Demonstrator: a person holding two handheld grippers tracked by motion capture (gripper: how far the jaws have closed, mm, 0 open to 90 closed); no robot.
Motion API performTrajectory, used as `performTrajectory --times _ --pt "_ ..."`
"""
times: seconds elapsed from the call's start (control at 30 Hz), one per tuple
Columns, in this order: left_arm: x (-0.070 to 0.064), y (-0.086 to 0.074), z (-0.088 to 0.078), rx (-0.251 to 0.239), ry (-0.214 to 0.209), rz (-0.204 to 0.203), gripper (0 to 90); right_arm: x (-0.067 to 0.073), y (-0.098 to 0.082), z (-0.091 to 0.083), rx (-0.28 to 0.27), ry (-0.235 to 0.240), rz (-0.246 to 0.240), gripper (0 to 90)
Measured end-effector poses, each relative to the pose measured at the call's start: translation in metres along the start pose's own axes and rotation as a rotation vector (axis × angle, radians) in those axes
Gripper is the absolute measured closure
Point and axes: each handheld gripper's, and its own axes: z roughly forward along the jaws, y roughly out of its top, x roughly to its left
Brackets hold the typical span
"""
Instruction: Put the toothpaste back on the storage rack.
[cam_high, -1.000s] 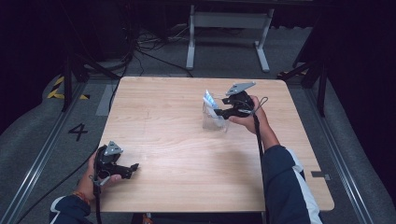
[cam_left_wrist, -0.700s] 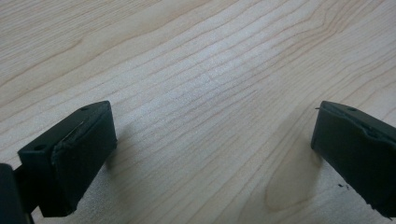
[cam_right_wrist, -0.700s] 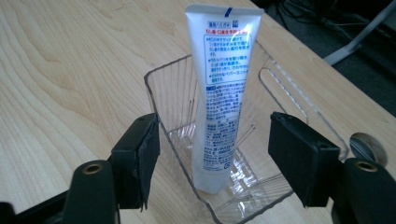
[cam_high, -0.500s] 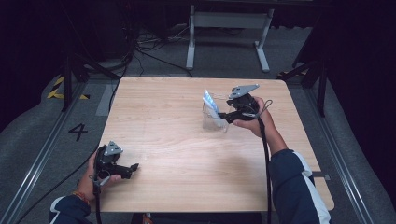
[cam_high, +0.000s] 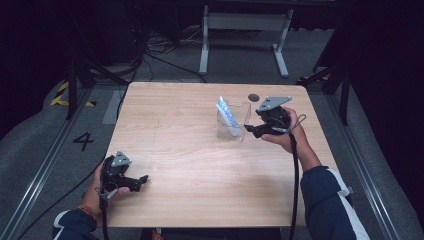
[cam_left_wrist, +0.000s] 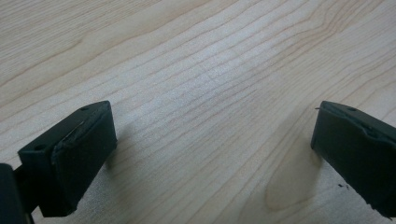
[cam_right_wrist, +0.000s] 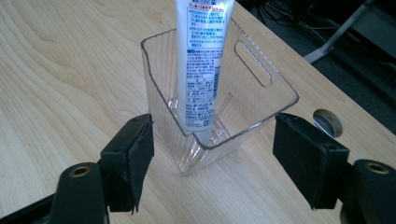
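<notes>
A clear plastic bin (cam_high: 234, 122) (cam_right_wrist: 219, 109) stands upright on the wooden table (cam_high: 200, 165). A white tube with blue print (cam_high: 226, 114) (cam_right_wrist: 201, 60) leans inside it, its top sticking out above the rim. My right gripper (cam_high: 248, 130) (cam_right_wrist: 212, 163) hovers just to the right of the bin. Its jaws have just been opening and stand apart, nothing pressed between the pads. My left gripper (cam_high: 142, 181) (cam_left_wrist: 212, 154) rests near the table's front left corner, open over bare wood.
A round hole (cam_high: 253, 97) (cam_right_wrist: 328, 122) is set in the tabletop behind the bin. Past the far edge, a grey metal stand (cam_high: 245, 22) and cables lie on the floor. A rail runs along the floor at the left.
My right gripper has drawn back to the right, away from the bin, and its jaws have widened. The bin with the tube stays put. My left gripper has not moved.
</notes>
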Motion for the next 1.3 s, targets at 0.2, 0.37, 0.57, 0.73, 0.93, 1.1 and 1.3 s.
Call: performTrajectory --times 0.2,0.37,0.57,0.73,0.93,1.1,1.3 --pt "0.000 0.000 0.000 0.000 0.000 0.000 0.6 0.001 -0.011 -0.010 0.012 -0.022 -0.004 27.9" --pt "0.000 0.000 0.000 0.002 0.000 -0.002 0.6 0.004 -0.023 -0.015 0.021 -0.026 -0.014 27.7" --pt "0.000 0.000 0.000 0.002 0.000 -0.001 0.6 0.006 -0.033 -0.019 0.026 -0.029 -0.015 27.6" --pt "0.000 0.000 0.000 0.002 -0.001 -0.003 0.6 0.008 -0.039 -0.021 0.032 -0.031 -0.018 26.8" --pt "0.000 0.000 0.000 0.000 0.000 0.001 0.6 0.010 -0.047 -0.024 0.041 -0.034 -0.018 26.2" --pt "0.000 0.000 0.000 0.001 0.001 0.001 0.6 0.012 -0.054 -0.027 0.049 -0.039 -0.020 26.1" --pt "0.000 0.000 0.000 0.002 0.000 -0.002 0.6 0.014 -0.063 -0.032 0.044 -0.042 -0.019 25.8"
